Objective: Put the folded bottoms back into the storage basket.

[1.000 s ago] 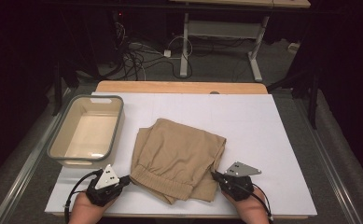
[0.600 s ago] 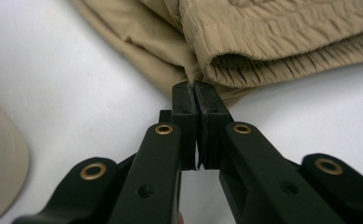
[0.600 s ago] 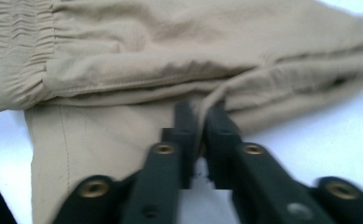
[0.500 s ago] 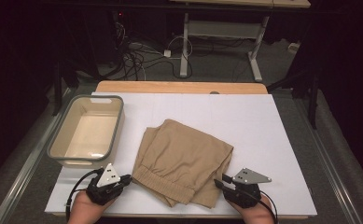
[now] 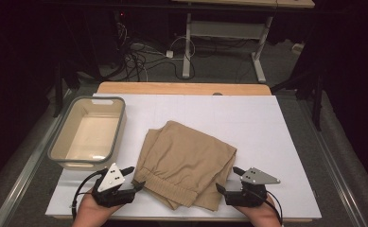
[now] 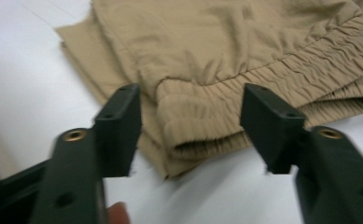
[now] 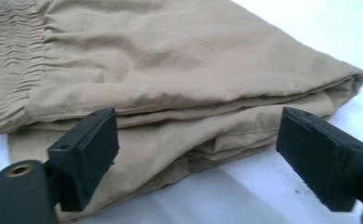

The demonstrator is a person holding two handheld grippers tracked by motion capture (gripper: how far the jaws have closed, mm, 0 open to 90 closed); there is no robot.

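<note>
Folded tan trousers [image 5: 186, 163] with an elastic waistband lie on the white table top [image 5: 267, 127], slightly rotated. My left gripper [image 5: 133, 178] is open at their near left corner; in the left gripper view the waistband corner [image 6: 202, 126] lies between and just beyond the jaws. My right gripper [image 5: 229, 180] is open at the near right edge of the trousers; in the right gripper view the folded layers [image 7: 193, 126] lie just ahead of the spread jaws. Neither gripper holds the cloth.
An empty beige tub with a grey rim [image 5: 89, 132] stands on the table's left side. Bare white surface lies behind and to the right of the trousers. Beyond the far edge are cables [image 5: 139, 56] and table legs on a dark floor.
Both grippers have drawn back toward the near edge of the table and a little outward. The right gripper has come off the trousers' corner. The trousers lie as before.
</note>
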